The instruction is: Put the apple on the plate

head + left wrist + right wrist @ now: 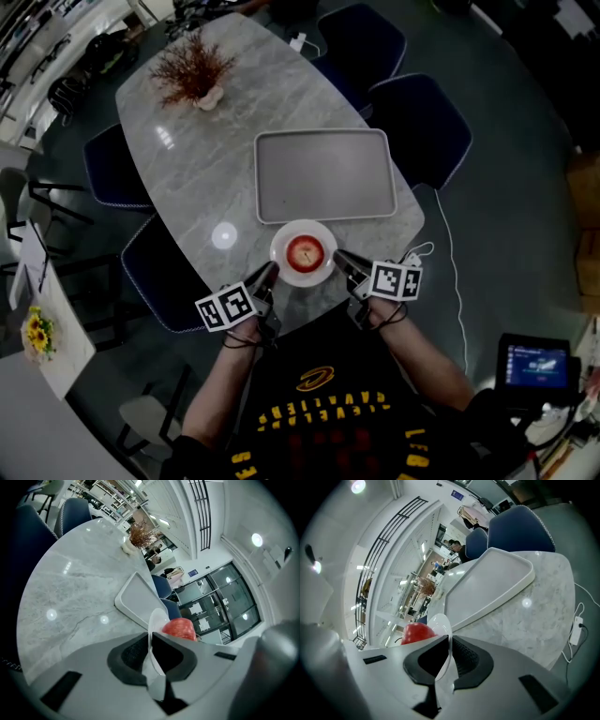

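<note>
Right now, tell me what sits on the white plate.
One red apple sits on the plate, near its middle. The left gripper and right gripper clamp its rim. The plate beneath the apple is covered.

Your shirt [319,412], 6 o'clock in head view: yellow upside-down lettering, looks like "CAVALIERS". Nothing else legible.

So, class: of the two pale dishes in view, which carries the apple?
The small round plate, nearest the person, with the red apple in its middle; the large rectangular tray beyond it is bare.
</note>
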Motion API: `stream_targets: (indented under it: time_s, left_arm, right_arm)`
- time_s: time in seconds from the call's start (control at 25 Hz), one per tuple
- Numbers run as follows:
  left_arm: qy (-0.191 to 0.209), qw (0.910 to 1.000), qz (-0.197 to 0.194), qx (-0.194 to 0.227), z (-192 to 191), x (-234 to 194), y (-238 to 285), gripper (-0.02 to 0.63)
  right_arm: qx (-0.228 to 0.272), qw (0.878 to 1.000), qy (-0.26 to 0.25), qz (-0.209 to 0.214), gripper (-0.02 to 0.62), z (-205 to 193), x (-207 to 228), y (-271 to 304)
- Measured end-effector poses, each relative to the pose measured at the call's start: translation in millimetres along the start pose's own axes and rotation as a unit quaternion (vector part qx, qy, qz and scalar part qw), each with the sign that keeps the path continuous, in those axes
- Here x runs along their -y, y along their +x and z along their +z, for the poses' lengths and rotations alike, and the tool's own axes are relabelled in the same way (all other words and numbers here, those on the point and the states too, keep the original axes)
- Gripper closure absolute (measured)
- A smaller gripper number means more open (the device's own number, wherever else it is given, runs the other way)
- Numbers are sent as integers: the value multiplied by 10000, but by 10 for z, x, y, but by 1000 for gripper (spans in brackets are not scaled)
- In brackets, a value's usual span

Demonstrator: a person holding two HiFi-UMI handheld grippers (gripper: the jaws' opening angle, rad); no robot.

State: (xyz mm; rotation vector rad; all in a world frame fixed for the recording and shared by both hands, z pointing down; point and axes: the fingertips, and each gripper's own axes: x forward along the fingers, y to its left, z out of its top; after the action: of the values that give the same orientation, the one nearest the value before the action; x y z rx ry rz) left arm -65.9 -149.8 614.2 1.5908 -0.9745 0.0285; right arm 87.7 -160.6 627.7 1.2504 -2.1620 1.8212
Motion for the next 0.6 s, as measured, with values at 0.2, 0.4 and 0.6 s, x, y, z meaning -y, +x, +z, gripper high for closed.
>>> stream_targets:
  time_s: [0.2,0.4,0.6]
  left_arm:
    - [-57,9994,-326,111,112,253,-35,577]
    - [-41,9984,-541,146,205,395,-123,577]
    - [-82,9978,-642,157,351,538,169,577]
  right_arm:
    - [235,9995,63,185,561,197,-171,-138]
    - [422,9989,-57,181,563,316,-385,-239]
    - [466,9985,164,234,563,621,-263,-237]
